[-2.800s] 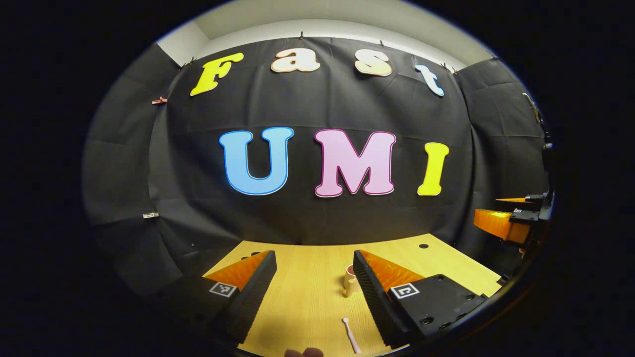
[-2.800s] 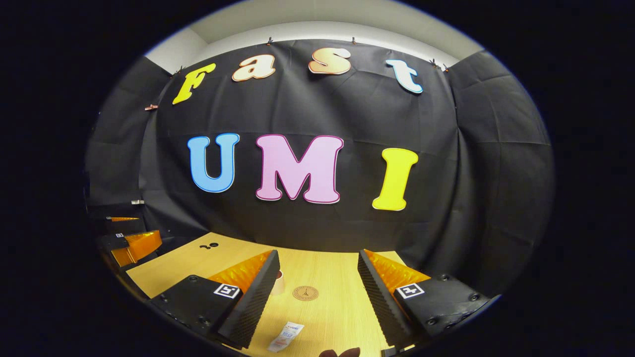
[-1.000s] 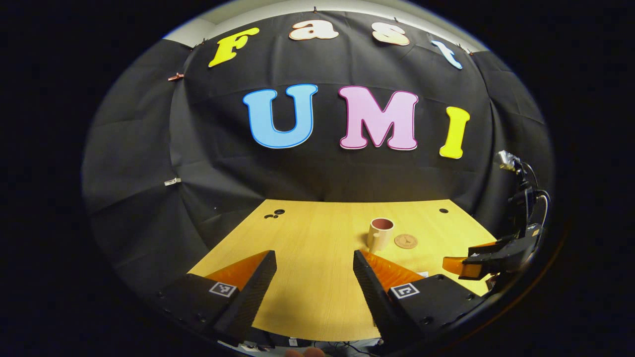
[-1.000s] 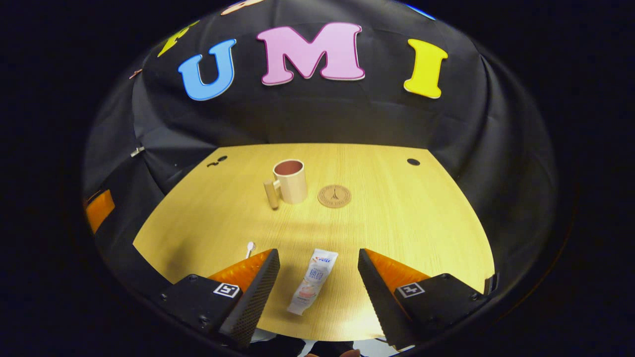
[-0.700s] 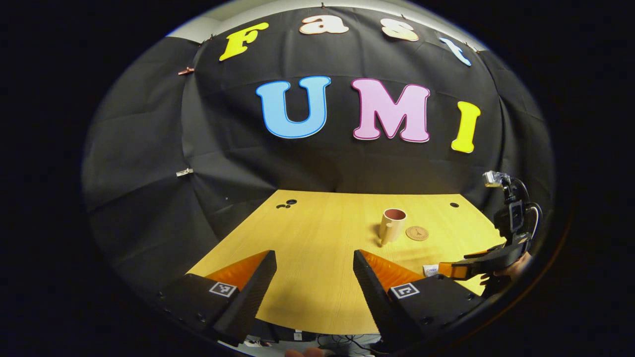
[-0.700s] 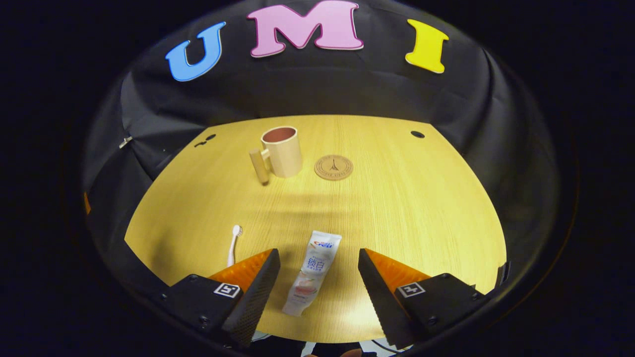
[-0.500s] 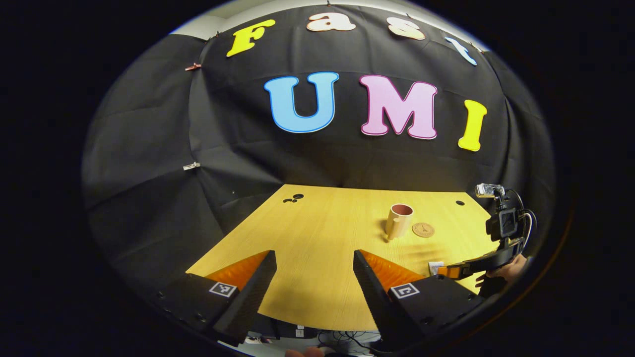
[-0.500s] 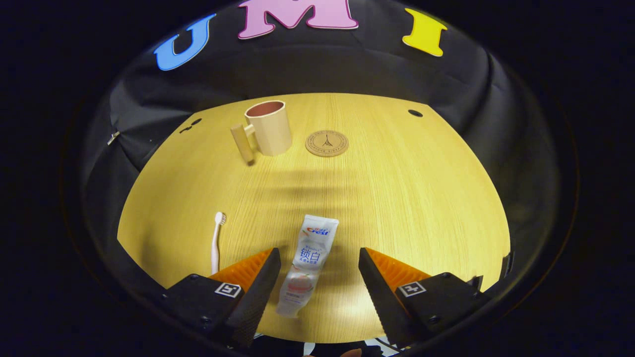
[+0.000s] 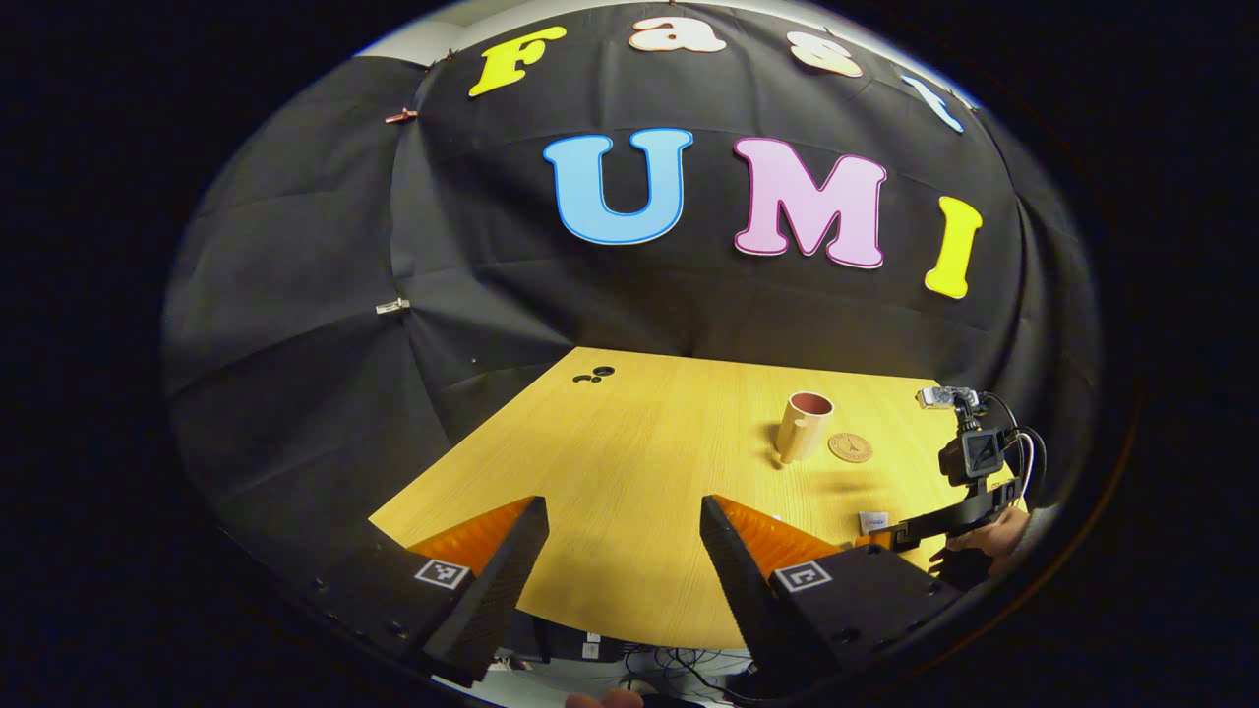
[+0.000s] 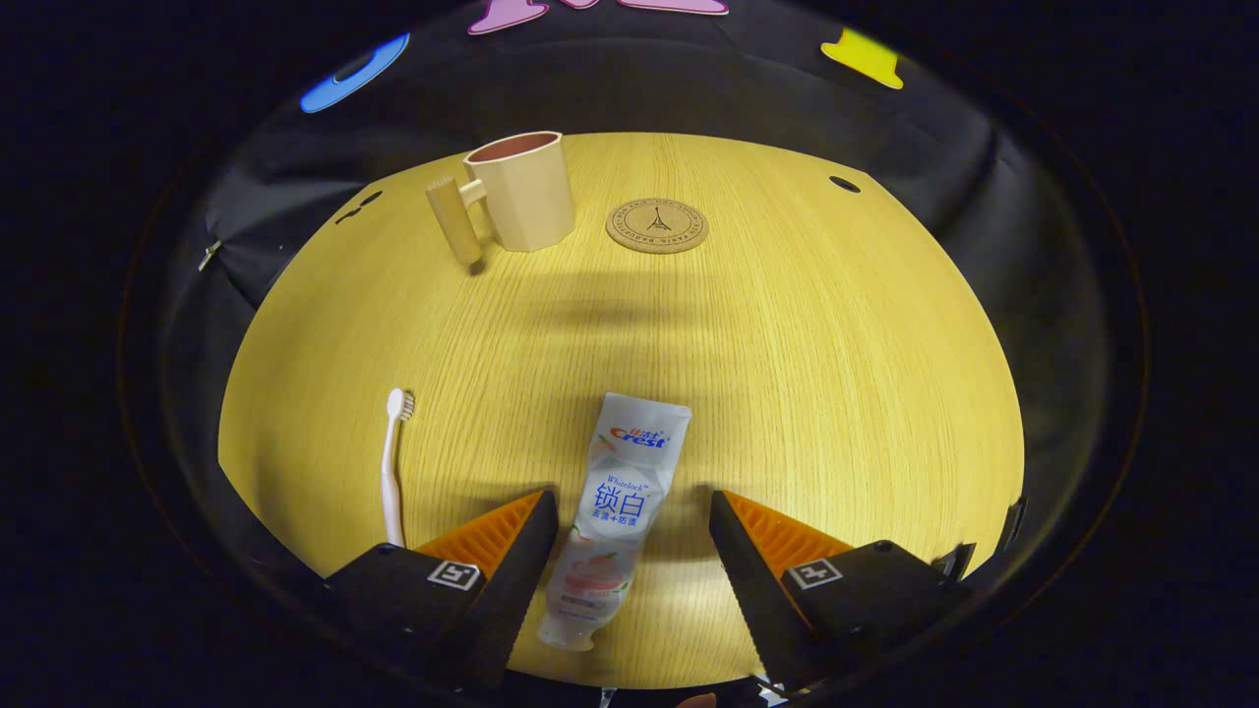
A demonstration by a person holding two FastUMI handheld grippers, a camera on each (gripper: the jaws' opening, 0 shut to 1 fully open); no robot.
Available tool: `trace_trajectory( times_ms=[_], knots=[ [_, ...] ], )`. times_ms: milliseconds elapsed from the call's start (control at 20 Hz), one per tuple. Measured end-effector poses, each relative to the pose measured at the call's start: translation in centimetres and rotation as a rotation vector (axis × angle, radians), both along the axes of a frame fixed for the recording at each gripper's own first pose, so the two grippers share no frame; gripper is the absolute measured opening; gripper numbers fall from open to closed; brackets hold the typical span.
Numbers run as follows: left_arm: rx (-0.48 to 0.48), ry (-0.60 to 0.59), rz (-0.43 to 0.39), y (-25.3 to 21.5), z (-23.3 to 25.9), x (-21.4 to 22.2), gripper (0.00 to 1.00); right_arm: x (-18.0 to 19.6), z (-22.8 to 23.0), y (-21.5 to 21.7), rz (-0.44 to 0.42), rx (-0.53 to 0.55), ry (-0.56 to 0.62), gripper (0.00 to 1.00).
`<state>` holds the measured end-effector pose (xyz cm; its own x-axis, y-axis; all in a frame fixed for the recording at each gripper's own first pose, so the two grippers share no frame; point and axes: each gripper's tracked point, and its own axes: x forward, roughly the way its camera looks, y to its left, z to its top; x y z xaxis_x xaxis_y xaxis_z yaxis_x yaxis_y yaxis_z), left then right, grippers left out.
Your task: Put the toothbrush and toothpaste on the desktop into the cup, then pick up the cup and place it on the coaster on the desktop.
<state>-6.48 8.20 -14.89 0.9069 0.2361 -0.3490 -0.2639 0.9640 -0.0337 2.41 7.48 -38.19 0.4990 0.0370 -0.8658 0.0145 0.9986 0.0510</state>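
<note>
In the right gripper view a white toothpaste tube [image 10: 615, 511] lies flat near the desk's front edge, between the fingers of my open right gripper [image 10: 629, 560], which do not touch it. A white toothbrush [image 10: 393, 462] lies to its left. Farther back stand a beige cup [image 10: 521, 192] with a side handle and, to its right, a round coaster [image 10: 656, 225]. In the left gripper view my left gripper [image 9: 620, 560] hangs open over the desk's near left edge with nothing between its fingers. The cup [image 9: 805, 427], the coaster [image 9: 850, 447] and the right gripper [image 9: 934, 526] show far off at the right.
The wooden desk [image 10: 787, 344] has small holes near its back corners [image 10: 843, 184]. Black cloth walls close it in at the back and sides. A hand [image 9: 989, 541] holds the right gripper. Cables hang below the desk's front edge [image 9: 659, 674].
The right gripper has tilted down and come lower and closer over the toothpaste, which now lies between its fingers. The left gripper has drifted left and back, off the desk's near edge.
</note>
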Motion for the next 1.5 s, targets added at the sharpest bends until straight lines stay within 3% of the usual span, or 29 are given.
trace_trajectory(
  times_ms=[350,500,600,650,700,950,1000,1500],
  knots=[
    [-0.006,-0.009,-0.003,-0.4,0.1,0.1,0.96,0.4,-0.5,0.1,-0.01,0.001,0.031,0.8],
    [-0.01,-0.019,-0.012,-0.8,0.3,0.5,0.96,0.4,-0.5,0.2,-0.035,0.003,0.062,0.65],
    [-0.014,-0.022,-0.024,-1.1,0.3,0.7,0.96,0.3,-0.6,0.4,-0.05,0.002,0.086,0.45],
    [-0.015,-0.025,-0.032,-1.3,0.2,0.8,0.96,0.5,-0.7,0.5,-0.049,0.001,0.093,0.5],
    [-0.016,-0.028,-0.039,-1.4,0.3,1.0,0.96,0.6,-0.7,0.6,-0.045,0.002,0.09,0.48],
    [-0.013,-0.025,-0.079,-2.0,0.1,1.4,0.96,0.3,0.0,0.4,0.009,-0.041,0.011,0.28],
    [-0.014,-0.022,-0.089,-2.1,0.0,1.6,0.96,-0.1,0.2,0.6,0.014,-0.024,0.001,0.33],
    [-0.036,0.121,-0.225,-7.2,-4.2,4.3,0.97,-1.2,4.9,-0.6,0.059,0.11,-0.193,0.33]
  ],
)
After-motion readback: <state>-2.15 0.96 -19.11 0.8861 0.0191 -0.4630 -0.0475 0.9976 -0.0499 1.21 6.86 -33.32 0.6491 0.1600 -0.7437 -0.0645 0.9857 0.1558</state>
